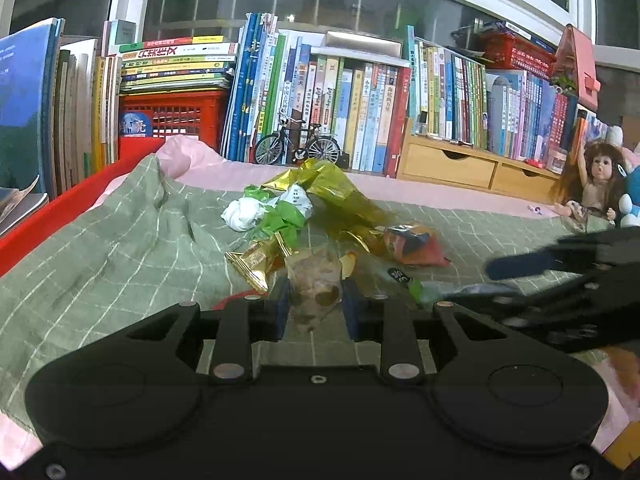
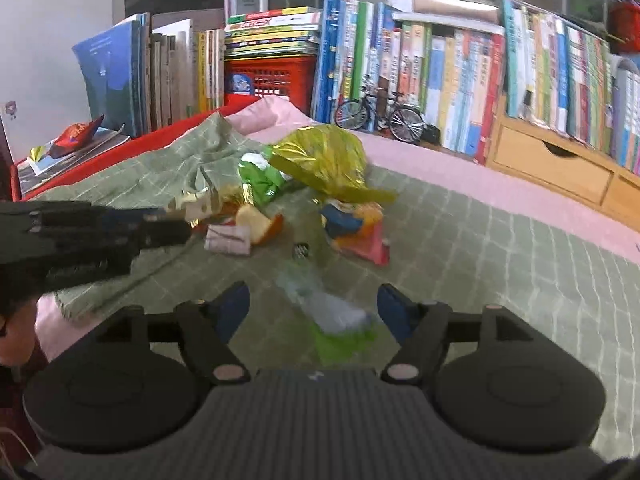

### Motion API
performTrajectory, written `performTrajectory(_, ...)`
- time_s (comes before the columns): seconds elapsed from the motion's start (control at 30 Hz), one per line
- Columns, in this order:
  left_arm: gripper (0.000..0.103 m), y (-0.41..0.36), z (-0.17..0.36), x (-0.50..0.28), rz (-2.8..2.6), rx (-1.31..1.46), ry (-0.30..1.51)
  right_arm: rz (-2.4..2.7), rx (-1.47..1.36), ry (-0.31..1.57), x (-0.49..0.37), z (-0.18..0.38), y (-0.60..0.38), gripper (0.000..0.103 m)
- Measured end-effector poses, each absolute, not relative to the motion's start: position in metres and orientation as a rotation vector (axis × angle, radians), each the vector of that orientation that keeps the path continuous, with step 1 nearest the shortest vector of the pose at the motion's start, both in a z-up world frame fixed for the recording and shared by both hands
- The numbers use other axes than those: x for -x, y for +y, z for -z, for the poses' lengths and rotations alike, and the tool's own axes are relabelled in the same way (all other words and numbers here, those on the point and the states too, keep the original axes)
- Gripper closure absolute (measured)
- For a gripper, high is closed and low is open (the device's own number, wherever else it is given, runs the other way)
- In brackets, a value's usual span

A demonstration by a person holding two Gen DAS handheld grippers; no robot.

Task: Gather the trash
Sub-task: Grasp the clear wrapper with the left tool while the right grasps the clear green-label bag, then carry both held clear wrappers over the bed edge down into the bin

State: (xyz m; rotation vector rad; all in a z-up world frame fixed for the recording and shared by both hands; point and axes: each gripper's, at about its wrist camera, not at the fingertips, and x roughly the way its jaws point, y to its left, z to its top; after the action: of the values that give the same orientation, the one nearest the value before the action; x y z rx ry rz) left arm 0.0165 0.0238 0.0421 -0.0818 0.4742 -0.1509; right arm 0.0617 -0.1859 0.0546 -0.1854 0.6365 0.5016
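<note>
A green checked cloth [image 2: 500,264] covers the bed, laid over a pink sheet [image 2: 460,168]; it seems spread to catch the litter so the lot can be gathered at once. Books [image 1: 360,96] line the far wall, with a red crate [image 1: 172,114] far left. The trash sits mid-cloth in a loose heap: a gold foil bag [image 2: 324,156] farthest, green wrappers [image 1: 284,216] and a white wad [image 1: 243,212] to its left, an orange packet [image 1: 412,242] to the right. The left gripper [image 1: 314,300] is clenched on a clear crumpled wrapper [image 1: 314,280], pads pressing its sides, at the heap's near edge. The right gripper [image 2: 314,304] stands released and wide, with a clear bag with a green edge [image 2: 336,316] lying blurred between its fingers, unpinched.
</note>
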Motion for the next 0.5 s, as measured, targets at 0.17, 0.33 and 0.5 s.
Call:
performTrajectory(0.17,0.077,0.024,-0.042,-0.014,0.146,0.084,0.477,-0.498,0.183,0.684,-0.088,-0.043,-0.165,0.025)
performTrajectory(0.33,0.077,0.026,-0.042,-0.009,0.15,0.09,0.48,-0.476,0.145,0.762,-0.098,-0.032,-0.161,0.064)
performTrajectory(0.5,0.077,0.025,-0.044,-0.003,0.163,0.082,0.488,-0.463,0.172,0.731,-0.079,-0.037,-0.166,0.065)
